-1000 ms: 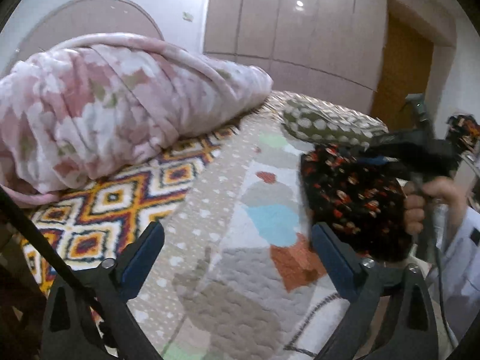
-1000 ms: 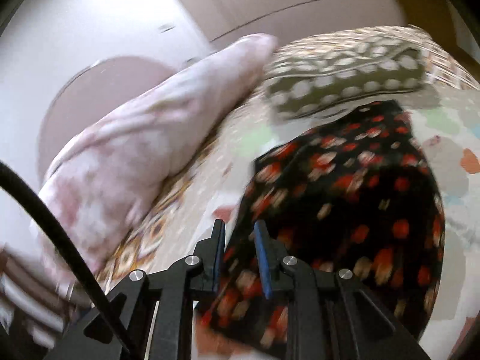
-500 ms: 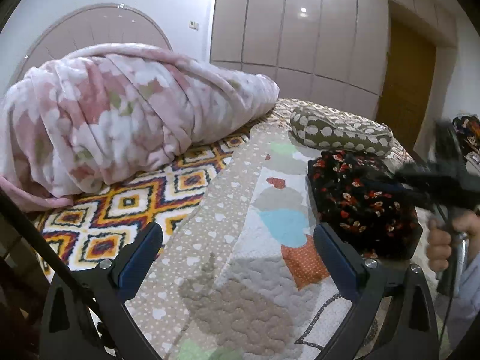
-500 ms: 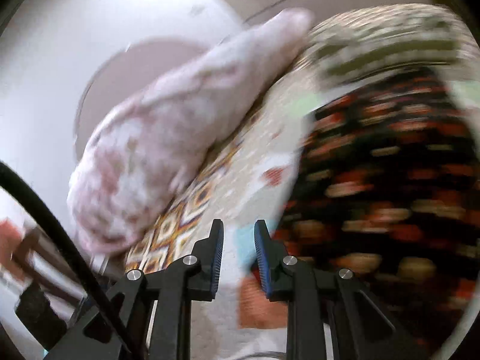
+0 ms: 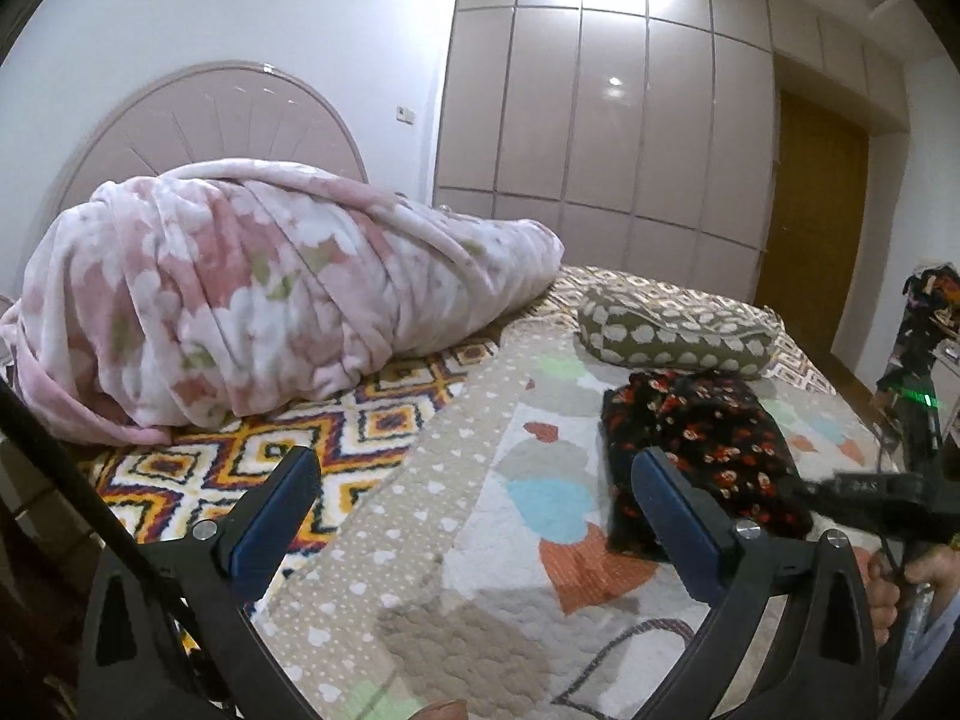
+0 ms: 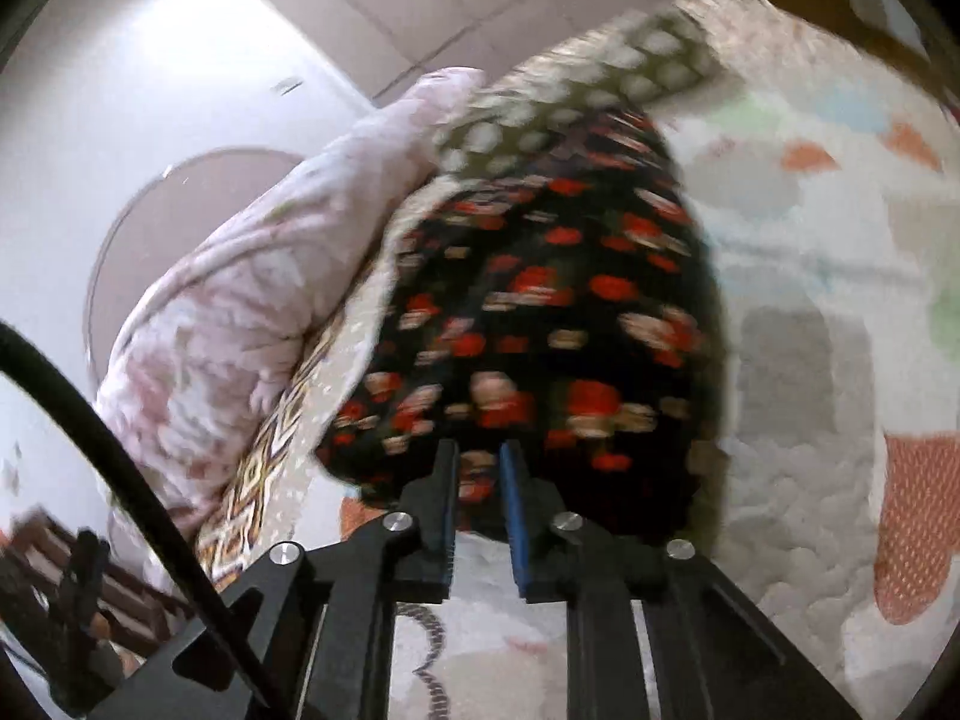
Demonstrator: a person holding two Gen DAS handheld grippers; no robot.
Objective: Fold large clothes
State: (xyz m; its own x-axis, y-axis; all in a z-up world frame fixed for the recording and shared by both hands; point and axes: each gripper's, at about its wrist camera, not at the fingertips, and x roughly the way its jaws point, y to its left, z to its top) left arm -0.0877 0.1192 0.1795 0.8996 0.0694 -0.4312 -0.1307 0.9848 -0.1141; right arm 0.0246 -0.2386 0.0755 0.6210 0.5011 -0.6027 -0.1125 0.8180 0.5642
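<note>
The folded black floral garment [image 5: 696,450] lay on the bed's patchwork quilt [image 5: 480,552], toward the right side, its far end just beside a green pillow with white spots [image 5: 666,336]. In the left wrist view the left tool [image 5: 474,516] hung above the near part of the quilt with its blue-padded fingers [image 5: 273,519] spread wide and nothing between them. A rolled pink floral blanket [image 5: 270,300] rested at the far left against the rounded headboard [image 5: 198,120], on a bright diamond-patterned cover [image 5: 252,462]. Pale wardrobe doors [image 5: 600,120] and a wooden door [image 5: 816,210] stood beyond the bed. At the right edge of that view a person's hand [image 5: 894,582] gripped the handle of the right tool. In the blurred right wrist view the right tool [image 6: 480,468] pointed down at the near edge of the garment [image 6: 540,312]; its jaws stood only a narrow gap apart and were closing. The fingertips appeared to sit right at the cloth's edge, but through the blur it could not be told for certain whether fabric lay between the pads, and they did not visibly press on it.
</note>
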